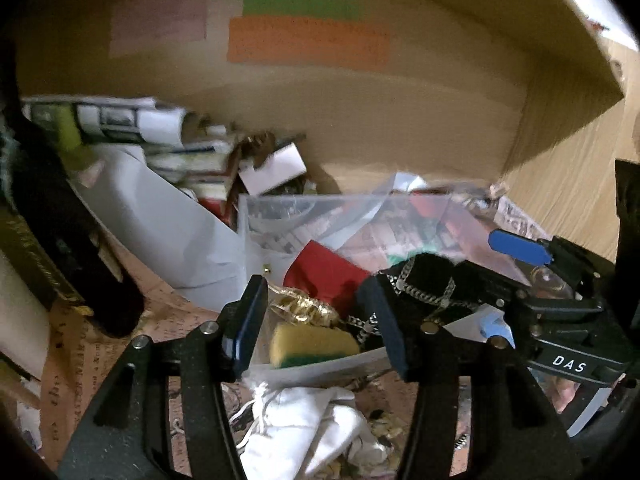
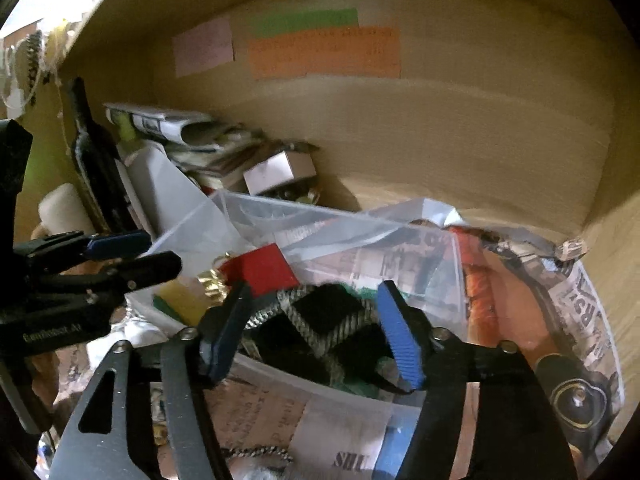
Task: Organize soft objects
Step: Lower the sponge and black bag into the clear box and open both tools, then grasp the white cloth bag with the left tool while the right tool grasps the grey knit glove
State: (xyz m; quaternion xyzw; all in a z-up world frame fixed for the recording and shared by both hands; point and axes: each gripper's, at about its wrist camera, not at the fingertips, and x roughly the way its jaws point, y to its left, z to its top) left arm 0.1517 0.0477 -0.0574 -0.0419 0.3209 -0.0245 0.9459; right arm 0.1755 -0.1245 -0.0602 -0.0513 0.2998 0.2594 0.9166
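Cluttered table inside a tan cardboard enclosure (image 1: pixel 360 128), coloured paper labels (image 1: pixel 308 40) stuck to the back wall. Left tongs (image 1: pixel 316 316) spread wide, gripping nothing, poised over the near end of a clear plastic bin (image 2: pixel 340 220). Directly between the jaws in the left wrist view: a yellow sponge with green scouring face (image 1: pixel 314 344), lying flat in the bin, not touched; judged the likely next pick, given the open stance and alignment. Below the jaws, outside the bin: a white drawstring pouch (image 1: pixel 304 420), slumped on printed paper. Right tongs (image 2: pixel 316 334) likewise apart, straddling a black velvet pouch wrapped with a silver chain (image 2: pixel 320 312); contact with either pad cannot be confirmed, no clamp evident. Pouch resting at the bin's front, apparently just deposited or about to be lifted; cannot tell which. Further out: gold foil trinket (image 1: pixel 304 308) beside the sponge, red cloth (image 1: pixel 324 272) behind it, clear plastic bag (image 2: pixel 400 240) draped over the bin's far side. Left margin: rolled papers (image 2: pixel 160 124), dark bottle (image 2: pixel 96 160). Soft items evidently being gathered in the bin; sorting incomplete, white pouch outside.
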